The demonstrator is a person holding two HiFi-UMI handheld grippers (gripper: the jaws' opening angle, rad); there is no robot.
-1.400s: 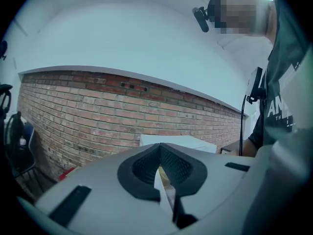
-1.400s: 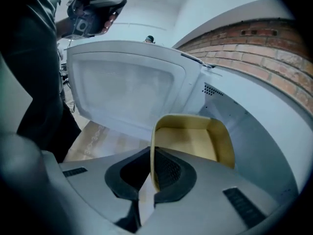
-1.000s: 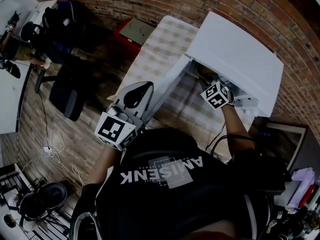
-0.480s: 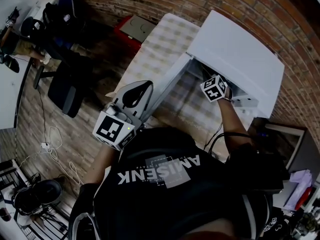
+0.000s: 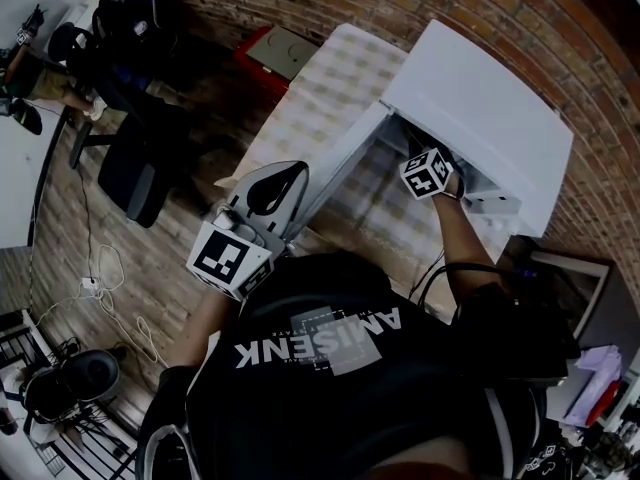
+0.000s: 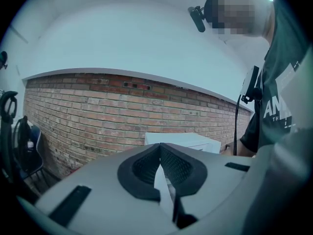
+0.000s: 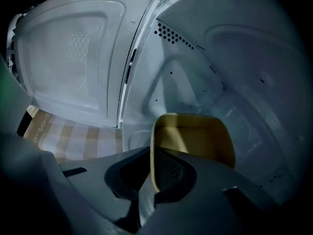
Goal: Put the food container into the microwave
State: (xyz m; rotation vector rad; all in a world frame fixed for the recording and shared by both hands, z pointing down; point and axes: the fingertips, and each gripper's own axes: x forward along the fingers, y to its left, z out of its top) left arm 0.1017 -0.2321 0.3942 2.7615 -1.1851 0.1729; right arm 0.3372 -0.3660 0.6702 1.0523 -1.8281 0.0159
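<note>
My right gripper (image 7: 152,177) pinches the thin near rim of the food container (image 7: 195,141), a shallow tan tray with rounded corners and a smooth, matte inside. The black ribbed pads sit one on each side of that rim. The container is inside the white microwave (image 7: 234,58), among its glossy moulded walls with a patch of small round vent holes. I cannot tell whether it rests on the floor of the cavity. The door (image 7: 73,53) stands swung open to the left, over the checked tablecloth (image 7: 73,136). My left gripper (image 6: 160,173) has its pads pressed together on nothing, aimed at a rough red brick wall (image 6: 98,111).
</note>
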